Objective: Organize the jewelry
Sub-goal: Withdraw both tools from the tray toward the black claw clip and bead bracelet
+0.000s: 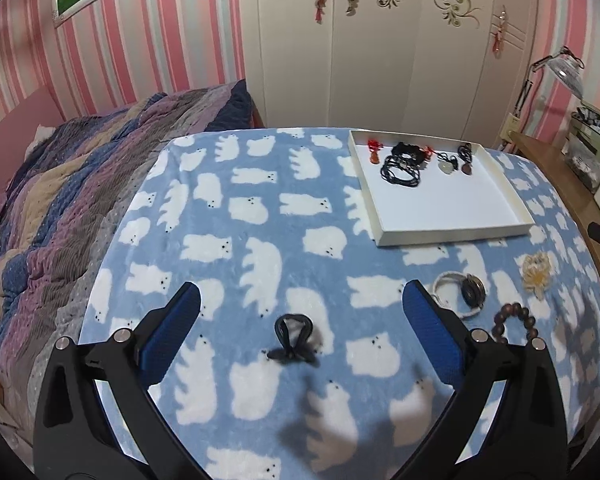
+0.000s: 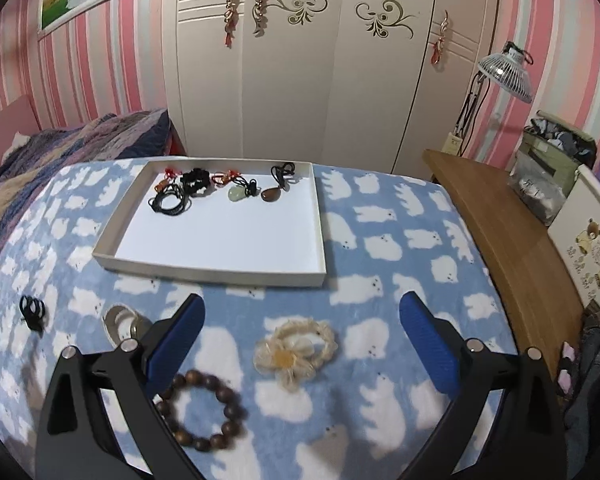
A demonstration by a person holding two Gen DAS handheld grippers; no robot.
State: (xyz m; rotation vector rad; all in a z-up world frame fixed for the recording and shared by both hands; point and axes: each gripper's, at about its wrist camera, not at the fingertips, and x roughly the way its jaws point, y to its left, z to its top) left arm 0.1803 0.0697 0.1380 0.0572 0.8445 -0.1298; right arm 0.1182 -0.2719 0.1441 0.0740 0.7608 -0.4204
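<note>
A white tray (image 1: 456,236) (image 2: 204,270) lies on the blue bear-print blanket (image 1: 260,200) (image 2: 380,216) and holds black cords (image 2: 172,198), a pale green pendant (image 2: 235,194) and a brown pendant (image 2: 271,196) along its far side. My left gripper (image 1: 300,300) is open above a black hair tie (image 1: 293,340) (image 2: 32,314), touching nothing. My right gripper (image 2: 302,304) is open over a cream flower hair tie (image 2: 296,350) (image 1: 536,274). A brown bead bracelet (image 2: 202,414) (image 1: 518,320) lies by its left finger. A white and dark bangle (image 1: 462,292) (image 2: 118,322) lies between the two.
A striped quilt (image 1: 60,200) covers the bed on the left. A wooden desk (image 2: 508,240) with bags and a boxed item stands on the right, a clip fan (image 2: 506,74) above it. A white wardrobe (image 2: 300,80) fills the back wall.
</note>
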